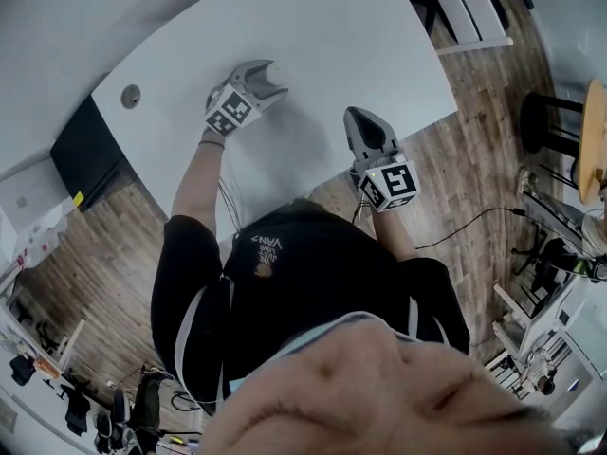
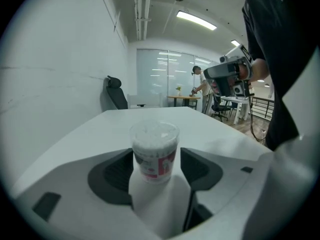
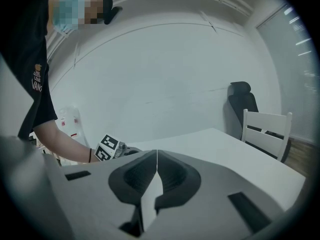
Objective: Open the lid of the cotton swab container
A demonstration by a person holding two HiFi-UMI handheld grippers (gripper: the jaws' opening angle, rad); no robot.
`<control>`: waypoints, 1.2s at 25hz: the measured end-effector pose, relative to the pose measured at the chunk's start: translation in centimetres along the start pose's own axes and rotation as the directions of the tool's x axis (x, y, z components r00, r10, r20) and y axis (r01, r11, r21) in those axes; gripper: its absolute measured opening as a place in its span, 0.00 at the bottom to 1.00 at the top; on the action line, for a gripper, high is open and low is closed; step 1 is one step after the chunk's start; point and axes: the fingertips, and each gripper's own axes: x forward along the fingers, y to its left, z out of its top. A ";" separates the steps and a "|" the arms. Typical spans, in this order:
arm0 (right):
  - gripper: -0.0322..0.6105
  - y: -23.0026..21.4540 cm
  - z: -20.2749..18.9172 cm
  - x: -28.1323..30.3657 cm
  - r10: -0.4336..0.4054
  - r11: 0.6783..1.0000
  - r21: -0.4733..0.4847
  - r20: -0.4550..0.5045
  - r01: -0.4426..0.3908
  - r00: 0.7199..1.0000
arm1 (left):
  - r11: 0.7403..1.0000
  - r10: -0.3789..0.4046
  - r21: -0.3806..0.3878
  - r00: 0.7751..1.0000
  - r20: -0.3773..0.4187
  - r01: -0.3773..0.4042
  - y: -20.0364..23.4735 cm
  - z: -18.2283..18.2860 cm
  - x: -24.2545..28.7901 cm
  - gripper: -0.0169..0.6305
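The cotton swab container (image 2: pixel 154 151) is a small clear tub with a pink and white label, standing upright on the white table (image 2: pixel 215 134) with its lid on. My left gripper (image 2: pixel 156 158) is open, and the tub stands between its dark pads (image 2: pixel 112 176); I cannot tell whether a pad touches it. In the head view the container (image 1: pixel 276 71) shows at the tips of the left gripper (image 1: pixel 268 81). My right gripper (image 1: pixel 358 119) hovers near the table's front edge. Its jaws (image 3: pixel 156 154) are shut with nothing between them.
A white chair (image 1: pixel 465 8) stands at the table's far right corner, and a round cable port (image 1: pixel 131 96) is set in the tabletop (image 1: pixel 332 27) at the left. A black office chair (image 2: pixel 116 94) sits beyond the table. A person (image 2: pixel 200 86) stands at a far desk.
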 end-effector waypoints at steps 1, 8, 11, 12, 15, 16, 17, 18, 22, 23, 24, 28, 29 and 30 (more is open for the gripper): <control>0.07 0.0 -0.1 0.0 -0.001 1.000 0.001 -0.001 0.001 1.000 | 1.000 -0.002 -0.003 1.000 -0.007 0.002 0.0 0.0 0.2 0.46; 0.07 -0.3 0.1 -0.5 -0.004 1.000 0.002 0.003 0.004 1.000 | 1.000 0.021 -0.014 0.998 -0.055 -0.022 -0.1 -0.7 1.0 0.45; 0.07 -0.1 0.0 -0.5 -0.002 1.000 -0.003 0.003 0.002 1.000 | 0.999 0.025 -0.018 0.998 -0.066 -0.026 -0.1 -1.2 0.8 0.45; 0.07 0.0 0.0 -0.5 -0.001 1.000 -0.003 0.003 0.001 1.000 | 0.999 0.027 -0.019 0.997 -0.068 -0.028 -0.1 -1.3 0.8 0.45; 0.07 0.0 0.0 -0.7 -0.003 1.000 0.000 0.003 0.003 1.000 | 1.000 0.023 -0.018 0.997 -0.080 -0.024 -0.1 -1.2 0.9 0.45; 0.07 -0.1 0.1 -0.6 -0.006 1.000 0.001 0.003 0.006 1.000 | 1.000 0.022 -0.012 0.996 -0.090 -0.023 -0.1 -1.2 1.1 0.45; 0.07 -0.2 0.1 -0.6 -0.008 1.000 0.002 0.004 0.008 1.000 | 1.000 0.024 -0.006 0.995 -0.101 -0.025 0.0 -1.2 1.2 0.45; 0.07 -0.3 0.1 -0.6 -0.010 1.000 0.004 0.005 0.010 1.000 | 1.000 0.026 -0.001 0.994 -0.108 -0.026 0.0 -1.2 1.3 0.45; 0.07 -0.4 0.1 -0.7 -0.013 1.000 0.005 0.005 0.013 1.000 | 0.999 0.032 -0.001 0.993 -0.112 -0.033 0.0 -1.3 1.3 0.45; 0.07 -0.4 0.1 -0.7 -0.012 1.000 0.005 0.004 0.012 1.000 | 0.999 0.035 -0.002 0.993 -0.112 -0.035 0.0 -1.3 1.3 0.44; 0.07 -0.3 0.0 -0.6 -0.011 1.000 0.006 0.003 0.011 1.000 | 0.999 0.038 -0.004 0.993 -0.111 -0.039 0.1 -1.3 1.3 0.44; 0.07 -0.3 0.0 -0.7 -0.010 1.000 0.003 0.004 0.009 1.000 | 0.999 0.050 -0.015 0.994 -0.099 -0.052 0.3 -1.2 1.3 0.44; 0.07 -0.4 0.1 -0.8 -0.009 1.000 0.002 0.005 0.009 1.000 | 0.998 0.052 -0.021 0.994 -0.095 -0.054 0.3 -1.1 1.3 0.44; 0.07 -0.4 0.1 -0.8 -0.009 1.000 0.001 0.006 0.009 1.000 | 0.998 0.053 -0.030 0.994 -0.093 -0.056 0.3 -1.1 1.2 0.44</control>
